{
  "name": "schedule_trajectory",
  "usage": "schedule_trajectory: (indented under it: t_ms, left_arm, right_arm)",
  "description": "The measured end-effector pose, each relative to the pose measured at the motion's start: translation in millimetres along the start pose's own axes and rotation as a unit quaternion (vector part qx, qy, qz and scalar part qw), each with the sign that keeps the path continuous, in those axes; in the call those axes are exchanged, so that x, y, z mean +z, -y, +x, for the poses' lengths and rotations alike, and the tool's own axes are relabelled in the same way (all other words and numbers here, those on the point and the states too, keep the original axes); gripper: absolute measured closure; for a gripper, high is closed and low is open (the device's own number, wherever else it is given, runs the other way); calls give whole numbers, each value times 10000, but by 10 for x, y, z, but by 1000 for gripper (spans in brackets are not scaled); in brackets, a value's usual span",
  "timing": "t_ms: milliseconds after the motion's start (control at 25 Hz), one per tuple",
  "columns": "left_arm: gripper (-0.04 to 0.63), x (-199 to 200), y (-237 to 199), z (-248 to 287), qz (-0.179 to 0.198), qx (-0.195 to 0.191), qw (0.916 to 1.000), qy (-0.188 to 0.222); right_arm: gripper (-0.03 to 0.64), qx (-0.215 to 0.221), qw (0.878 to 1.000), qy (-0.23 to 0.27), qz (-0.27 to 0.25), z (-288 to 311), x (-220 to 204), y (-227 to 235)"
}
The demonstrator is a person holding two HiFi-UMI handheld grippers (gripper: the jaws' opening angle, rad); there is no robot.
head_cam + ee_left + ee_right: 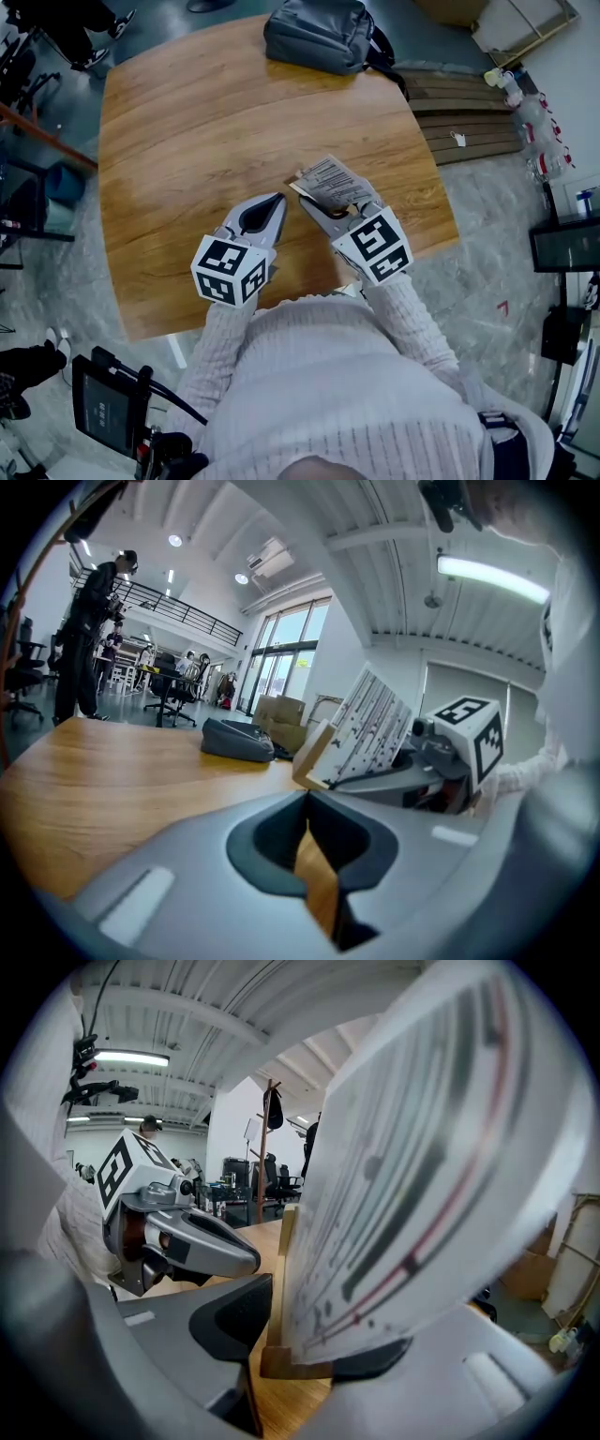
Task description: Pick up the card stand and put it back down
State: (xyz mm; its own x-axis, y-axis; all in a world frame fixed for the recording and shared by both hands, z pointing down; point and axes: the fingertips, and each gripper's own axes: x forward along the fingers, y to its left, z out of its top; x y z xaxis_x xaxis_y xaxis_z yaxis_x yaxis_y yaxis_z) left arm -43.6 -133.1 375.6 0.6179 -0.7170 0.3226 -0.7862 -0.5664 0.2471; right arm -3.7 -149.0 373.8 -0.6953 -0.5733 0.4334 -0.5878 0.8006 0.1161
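Right gripper [305,1340]: my pads [234,1321] pinch the wooden foot of the card stand [412,1176], one each side, firm grip. Stand leans over, its printed card angled up and away from the jaws. It sits over the table [187,122], near half, a bit right of the middle. Can't tell if the foot clears the table top or still touches it.

Left gripper [305,799]: fingers [272,836] pressed together at the tips, nothing between them, only a slit of wood grain showing through the hollow. It hovers low over the table's near half, about mid-width, and is not touching the stand.

Marker cubes [375,246] ride behind both grippers at the table's near edge, and my knit sleeves [412,319] run back from there.

Grey backpack [314,33] lies on the table's far edge. A person [94,621] stands on the floor beyond the far side of the table, seen from the left gripper view.
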Motion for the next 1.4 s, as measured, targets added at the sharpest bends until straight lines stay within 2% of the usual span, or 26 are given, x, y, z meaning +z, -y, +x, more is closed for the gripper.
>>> schedule_trajectory:
  t_ms: [440,680,920,1160,1400]
  left_arm:
    - [588,-95,37,21,75,5,9998,-206]
    - [588,-103,100,34,51,-192,9996,-186]
    - [587,-159,47,7,-15,-82,9996,-267]
    - [588,-217,-142,100,-227,89,9997,-93]
    - [588,-376,-165,-55,-332,242,9988,-255]
  right_arm:
    - [428,9,10000,29,36,-20,-25,-10]
    - [428,16,10000,18,51,-21,-43,-19]
    - [428,138,9998,-56,125,16,-95,-70]
    - [428,176,9994,-195,224,199,-349,22]
    - [428,159,9982,-458,359,234,-611,-80]
